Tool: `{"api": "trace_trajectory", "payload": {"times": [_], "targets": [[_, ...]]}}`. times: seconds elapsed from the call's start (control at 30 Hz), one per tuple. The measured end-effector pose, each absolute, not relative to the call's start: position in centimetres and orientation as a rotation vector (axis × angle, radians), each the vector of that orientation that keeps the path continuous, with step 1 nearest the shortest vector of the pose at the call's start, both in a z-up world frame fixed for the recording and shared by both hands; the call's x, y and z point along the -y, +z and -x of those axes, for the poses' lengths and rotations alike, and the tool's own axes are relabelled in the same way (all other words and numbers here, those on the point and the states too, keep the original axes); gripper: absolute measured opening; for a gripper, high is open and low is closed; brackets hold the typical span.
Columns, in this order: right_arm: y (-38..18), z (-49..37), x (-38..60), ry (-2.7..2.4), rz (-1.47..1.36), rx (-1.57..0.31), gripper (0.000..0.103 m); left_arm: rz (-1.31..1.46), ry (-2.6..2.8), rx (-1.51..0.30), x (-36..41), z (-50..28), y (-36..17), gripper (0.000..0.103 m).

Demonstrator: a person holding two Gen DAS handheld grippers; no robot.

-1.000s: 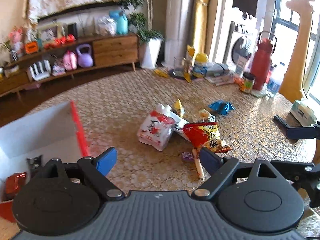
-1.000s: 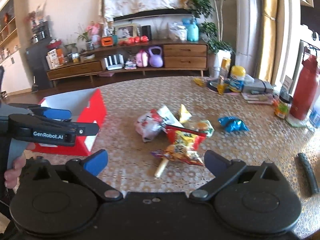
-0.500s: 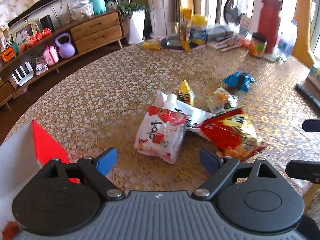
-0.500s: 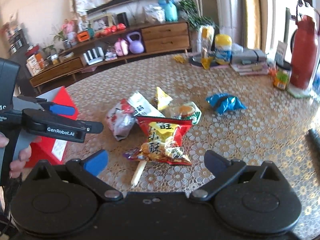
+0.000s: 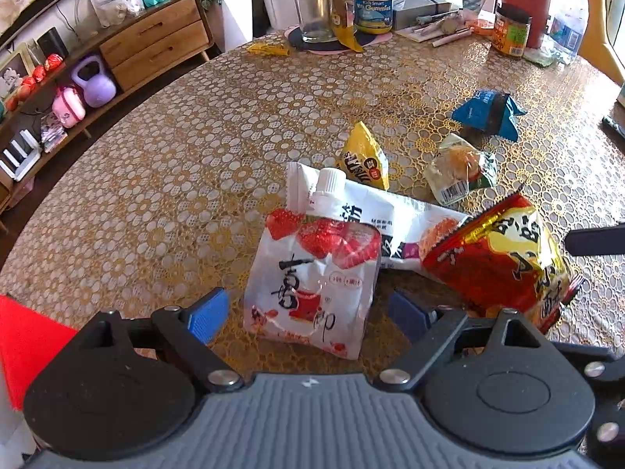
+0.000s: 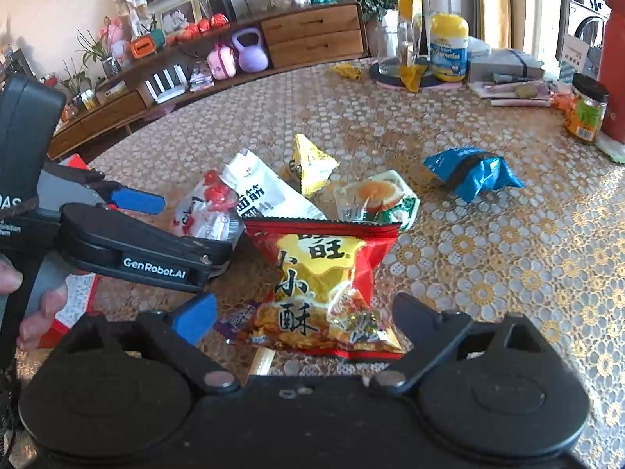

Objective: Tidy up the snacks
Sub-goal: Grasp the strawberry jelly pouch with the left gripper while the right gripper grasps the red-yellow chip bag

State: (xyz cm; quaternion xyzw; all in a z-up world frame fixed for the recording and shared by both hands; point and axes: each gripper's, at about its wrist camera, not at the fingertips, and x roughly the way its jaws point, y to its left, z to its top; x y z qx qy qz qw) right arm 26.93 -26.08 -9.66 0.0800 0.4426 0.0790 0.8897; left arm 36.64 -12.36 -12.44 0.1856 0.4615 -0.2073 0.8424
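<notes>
Table (image 5: 164, 179): a gold lace-patterned cloth is seen spread ahead of both grippers, the snack pile lying on it.
Red box (image 6: 74, 301): glimpsed low at the left of the right gripper, behind the left gripper's body; a red edge (image 5: 27, 348) is caught at the left gripper's near left.
Left gripper (image 5: 308, 312): jaws are held wide apart, nothing gripped; the strawberry pouch is framed between the blue pads, its lower edge level with them.
Right gripper (image 6: 304, 312): spread wide as well, nothing clamped; the red chip bag sits between its fingers.
Red chip bag (image 6: 328, 285): propped up, straight ahead of the right gripper; to the left gripper's right (image 5: 500, 262).
Strawberry pouch (image 5: 312, 277): laid over a white packet (image 5: 394, 215), cap pointing away.
Blue packet (image 5: 488, 111): set well beyond, to the far right.
Yellow packet (image 5: 363, 160): found just past the white packet.
Green-edged bun wrapper (image 5: 461, 168): beside the yellow one, to its right.
</notes>
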Motion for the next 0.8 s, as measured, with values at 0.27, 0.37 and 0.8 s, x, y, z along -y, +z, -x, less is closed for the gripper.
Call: {"api": "trace_trajectory", "payload": {"times": [0.27,0.37,0.8], "targets": [[-10.4,-27.9,26.0,0.126,-0.191,-0.916,0.089,-0.312,-0.454,-1.004,11.9,-37.9,-13.3,0.09],[-10.3,-27.9,25.8,0.104,-0.169,-0.911,0.08,-0.317,-0.453,-0.991,12.0,-37.6,-13.3,0.078],[-9.6,-26.9,25.8,0.066,-0.149,-0.879,0.052,-0.32,-0.361,-0.969,11.9,-35.9,-12.9,0.071]]}}
